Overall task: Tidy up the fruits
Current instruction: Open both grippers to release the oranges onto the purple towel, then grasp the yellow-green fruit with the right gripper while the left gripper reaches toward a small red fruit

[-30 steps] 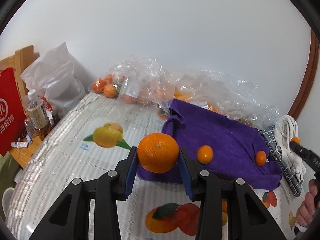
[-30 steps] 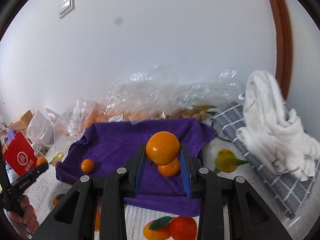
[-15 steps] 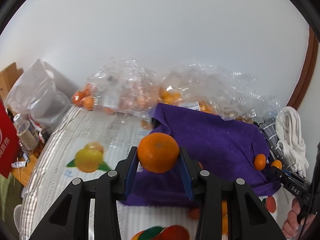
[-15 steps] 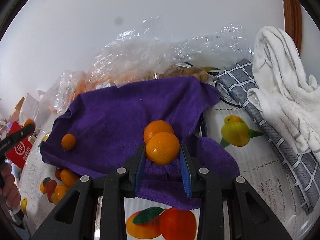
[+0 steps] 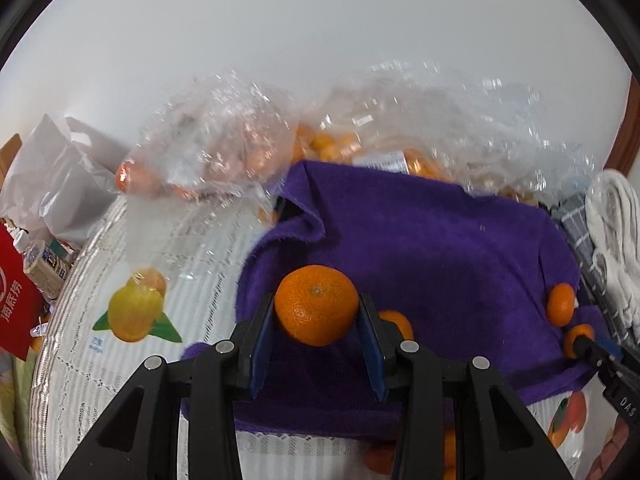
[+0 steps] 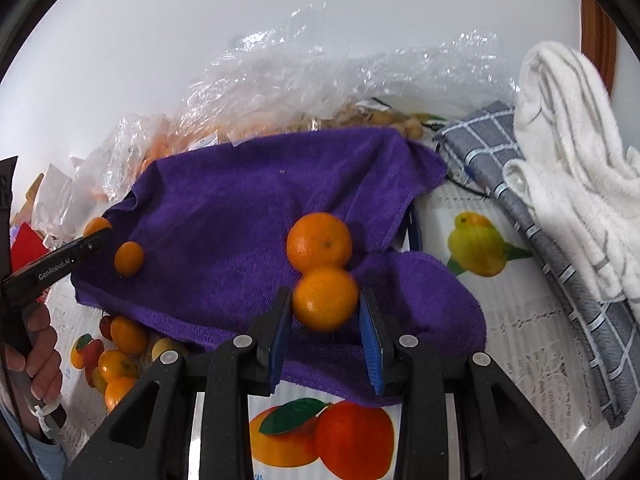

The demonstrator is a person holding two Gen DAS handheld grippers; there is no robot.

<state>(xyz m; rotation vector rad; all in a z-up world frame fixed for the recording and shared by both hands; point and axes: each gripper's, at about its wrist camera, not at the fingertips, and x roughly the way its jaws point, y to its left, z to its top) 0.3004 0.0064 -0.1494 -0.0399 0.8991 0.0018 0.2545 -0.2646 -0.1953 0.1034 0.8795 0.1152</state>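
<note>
My left gripper (image 5: 316, 334) is shut on a large orange (image 5: 316, 304) just above the near left part of the purple towel (image 5: 432, 248). A small orange (image 5: 396, 322) lies on the towel behind its right finger. My right gripper (image 6: 325, 326) holds an orange (image 6: 325, 298) low over the towel's (image 6: 248, 216) near right part, the jaws looking slightly parted, right beside a resting orange (image 6: 319, 241). In the left wrist view the right gripper's tip (image 5: 596, 350) shows with its orange (image 5: 580, 340) next to the resting one (image 5: 561, 305). Another small orange (image 6: 129, 258) lies far left.
Clear plastic bags of oranges (image 5: 224, 156) lie behind the towel by the wall. A grey checked cloth (image 6: 532, 216) and white towel (image 6: 572, 152) are at right. Loose oranges (image 6: 120, 356) sit on the fruit-print tablecloth (image 5: 136, 312) in front of the towel. A bottle (image 5: 44, 264) and red bag (image 5: 16, 300) stand at left.
Both grippers moved forward and down onto the purple towel with their oranges. The right gripper's orange now sits beside the resting orange, and its jaws appear to have loosened a little.
</note>
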